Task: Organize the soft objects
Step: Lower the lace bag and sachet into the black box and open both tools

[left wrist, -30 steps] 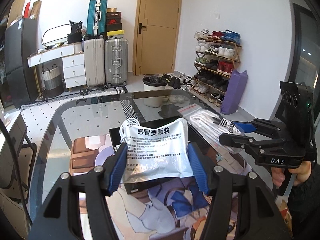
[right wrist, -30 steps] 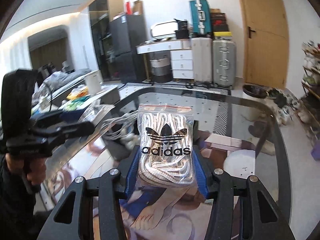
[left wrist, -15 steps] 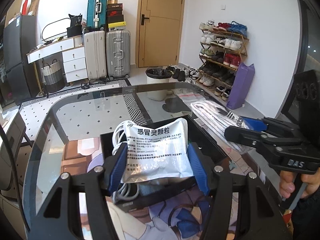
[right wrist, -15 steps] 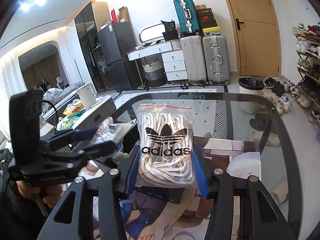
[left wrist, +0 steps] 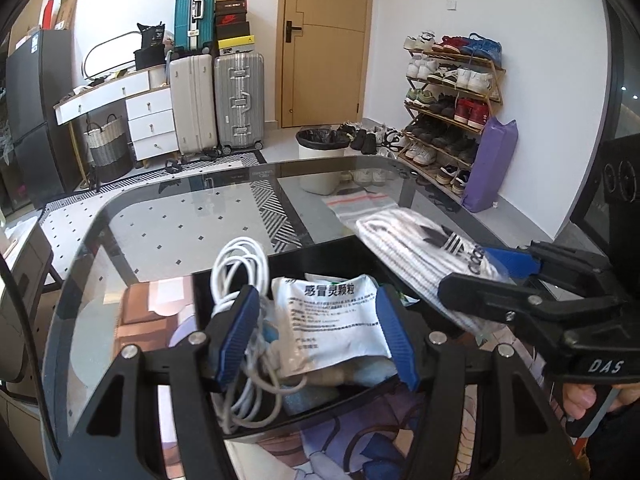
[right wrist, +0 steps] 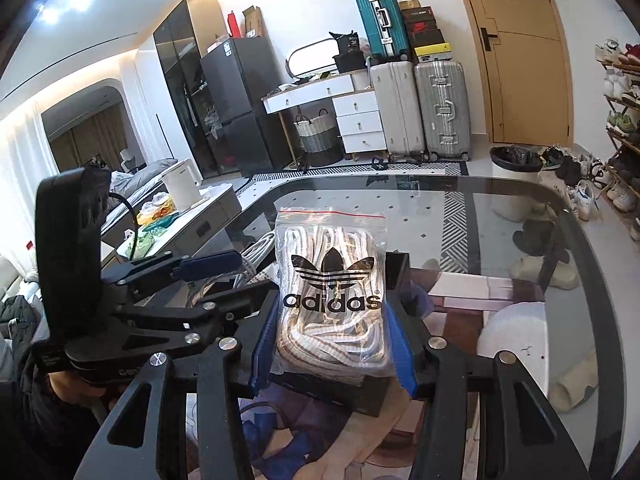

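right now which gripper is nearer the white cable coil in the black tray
Left. The left gripper is over the white cable, one finger against it; the right gripper is off beside the tray.

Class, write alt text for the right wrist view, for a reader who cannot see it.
The right claw is shut on a clear zip bag of striped laces, holding it above a black tray on a glass table. At left, the left claw reaches over the same tray, a white cable beside it. Suitcases, a door and a fridge stand behind.
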Tool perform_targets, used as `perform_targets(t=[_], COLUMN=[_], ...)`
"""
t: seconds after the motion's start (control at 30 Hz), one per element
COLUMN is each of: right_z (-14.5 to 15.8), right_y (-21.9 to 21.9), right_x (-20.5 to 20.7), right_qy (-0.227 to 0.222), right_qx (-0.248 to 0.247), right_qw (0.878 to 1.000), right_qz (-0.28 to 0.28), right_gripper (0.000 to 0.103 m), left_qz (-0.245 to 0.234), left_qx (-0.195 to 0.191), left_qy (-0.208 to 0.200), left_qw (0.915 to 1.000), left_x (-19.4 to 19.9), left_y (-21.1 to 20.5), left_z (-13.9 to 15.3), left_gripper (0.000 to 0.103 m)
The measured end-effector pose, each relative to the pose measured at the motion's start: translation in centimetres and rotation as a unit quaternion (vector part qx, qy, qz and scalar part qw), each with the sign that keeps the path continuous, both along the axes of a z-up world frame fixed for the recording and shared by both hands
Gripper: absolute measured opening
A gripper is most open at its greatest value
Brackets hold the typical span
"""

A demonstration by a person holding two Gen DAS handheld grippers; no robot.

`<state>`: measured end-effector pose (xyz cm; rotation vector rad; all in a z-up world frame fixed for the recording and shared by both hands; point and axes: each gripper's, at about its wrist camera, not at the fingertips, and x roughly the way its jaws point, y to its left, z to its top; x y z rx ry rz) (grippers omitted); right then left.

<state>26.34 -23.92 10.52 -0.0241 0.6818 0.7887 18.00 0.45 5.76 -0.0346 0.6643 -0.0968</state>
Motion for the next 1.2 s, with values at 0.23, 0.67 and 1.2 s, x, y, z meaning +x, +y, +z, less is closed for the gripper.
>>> perform_targets(t=[0.23,0.67,1.2], right_z=[-1.1,-3.1,-4.1], right_y=[1.2,4.3,4.5], right_x=[0.3,0.7,-3.1], right_qy=[0.009,-0.025,-0.095], right_qx=[-0.004,-0.073,-0.089], right_qw=[1.0,0.997,0.991], right_qz=[0.011,0.0,0.0], right_gripper=[0.05,0.05,0.083], left_qz=[0.02,0.038,0.059], left_qx=[0.006,-0.006,-0.008], left_qy=[-0.013,-0.008,-0.005], left_qw=[0.9997,0.9992,0.9982], left_x=[-1.2,-2.3,-4.5], left_y=[1.6,3.7,5.0], left_z=[0.6,-0.4,-2.0], left_gripper=[0.077,0.079,0.084])
